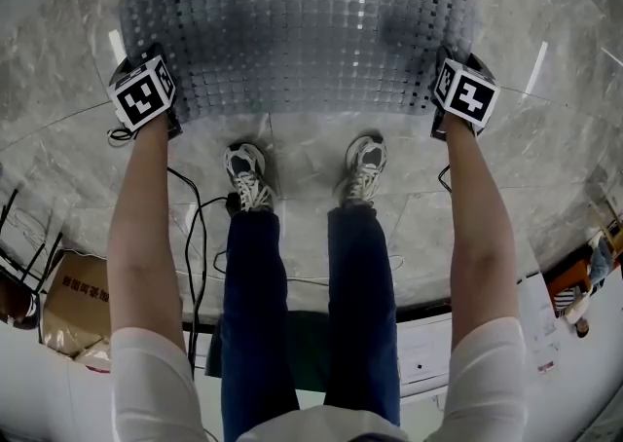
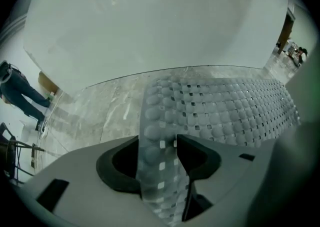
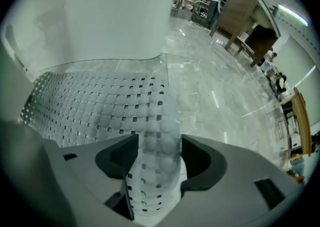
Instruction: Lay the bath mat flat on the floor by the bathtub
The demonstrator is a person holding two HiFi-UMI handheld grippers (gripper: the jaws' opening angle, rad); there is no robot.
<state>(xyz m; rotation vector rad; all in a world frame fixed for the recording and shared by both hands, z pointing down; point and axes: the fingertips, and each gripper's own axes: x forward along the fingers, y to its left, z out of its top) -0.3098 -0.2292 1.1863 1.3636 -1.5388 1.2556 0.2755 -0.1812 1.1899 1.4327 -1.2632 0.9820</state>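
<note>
Grey marble floor (image 1: 311,153) runs up to the white wall of the bathtub (image 2: 150,31). The translucent, perforated bath mat (image 1: 292,31) lies spread along the tub's foot, mostly flat, so the laying looks nearly done. The left tool (image 2: 159,156) and right tool (image 3: 159,158) each point steeply down at a near corner. Their jaws stand apart with the mat's edge loose between them, apparently to let the corners settle.
</note>
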